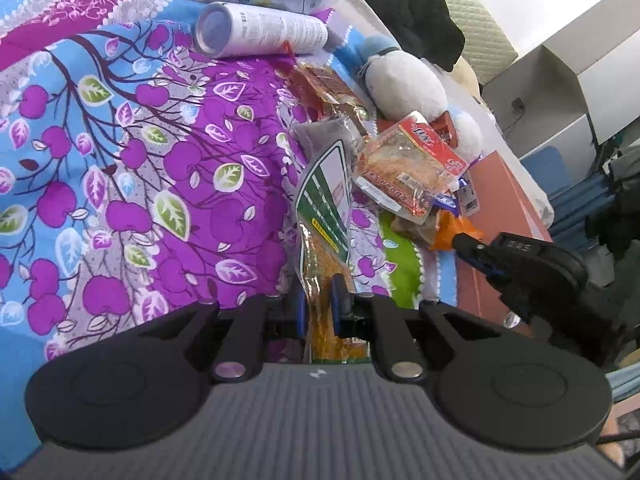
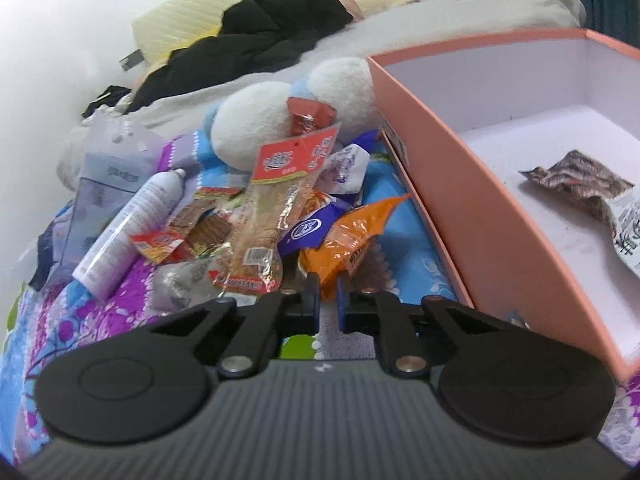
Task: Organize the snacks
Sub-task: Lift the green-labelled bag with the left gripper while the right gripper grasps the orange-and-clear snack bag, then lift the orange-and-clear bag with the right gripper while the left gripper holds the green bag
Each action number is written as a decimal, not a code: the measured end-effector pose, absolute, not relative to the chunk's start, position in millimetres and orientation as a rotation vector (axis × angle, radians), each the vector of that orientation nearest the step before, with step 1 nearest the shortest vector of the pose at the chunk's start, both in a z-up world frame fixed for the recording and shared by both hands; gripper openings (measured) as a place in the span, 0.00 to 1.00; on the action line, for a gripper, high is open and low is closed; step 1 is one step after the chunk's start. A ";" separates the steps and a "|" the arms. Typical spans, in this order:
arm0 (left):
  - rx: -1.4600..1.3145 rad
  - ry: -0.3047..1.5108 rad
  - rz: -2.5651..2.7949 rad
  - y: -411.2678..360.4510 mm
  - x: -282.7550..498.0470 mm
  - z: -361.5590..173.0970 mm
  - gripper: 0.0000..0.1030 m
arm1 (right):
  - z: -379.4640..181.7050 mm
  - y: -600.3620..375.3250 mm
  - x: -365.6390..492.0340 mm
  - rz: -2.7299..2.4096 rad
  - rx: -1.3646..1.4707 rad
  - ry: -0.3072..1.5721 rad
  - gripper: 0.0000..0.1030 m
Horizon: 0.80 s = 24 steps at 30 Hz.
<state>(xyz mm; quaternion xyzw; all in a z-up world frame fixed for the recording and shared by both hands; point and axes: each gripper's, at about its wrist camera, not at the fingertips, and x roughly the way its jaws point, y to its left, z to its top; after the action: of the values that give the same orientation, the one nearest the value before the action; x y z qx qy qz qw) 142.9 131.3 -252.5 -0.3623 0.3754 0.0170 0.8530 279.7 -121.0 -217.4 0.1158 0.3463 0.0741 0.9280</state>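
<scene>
My left gripper (image 1: 320,304) is shut on a long green-and-white snack packet (image 1: 325,196) with orange contents, held over the floral bedspread. My right gripper (image 2: 329,300) is shut on the corner of an orange snack packet (image 2: 352,240); it also shows in the left wrist view (image 1: 466,242), pinching that orange packet (image 1: 454,232). A pile of snacks lies beside them, with a red-topped clear packet (image 2: 276,200) on top, also in the left wrist view (image 1: 408,168). A pink box (image 2: 472,208) stands to the right with two packets (image 2: 576,180) inside.
A white spray can (image 1: 260,30) lies on the bedspread (image 1: 120,160), also in the right wrist view (image 2: 132,220). A white and blue plush toy (image 2: 280,120) sits behind the pile. Black clothing (image 2: 260,28) and a cream pillow lie further back. A clear plastic bag (image 2: 100,184) is at left.
</scene>
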 end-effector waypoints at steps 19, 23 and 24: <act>-0.785 0.809 0.055 126.4 73.9 -236.0 0.14 | -191.6 -146.5 165.3 0.300 0.185 0.753 0.09; -0.781 0.827 0.048 123.4 61.0 -235.7 0.14 | -193.0 -151.7 135.5 0.339 0.153 0.795 0.09; -0.781 0.832 0.046 122.1 58.7 -236.1 0.14 | -194.0 -152.0 130.2 0.346 0.147 0.805 0.09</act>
<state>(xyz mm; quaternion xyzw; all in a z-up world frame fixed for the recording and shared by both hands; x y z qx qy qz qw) 58.7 122.1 -236.1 -0.3695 0.3936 0.0218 0.8415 130.2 -152.0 -194.0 0.0709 0.3893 0.1671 0.9030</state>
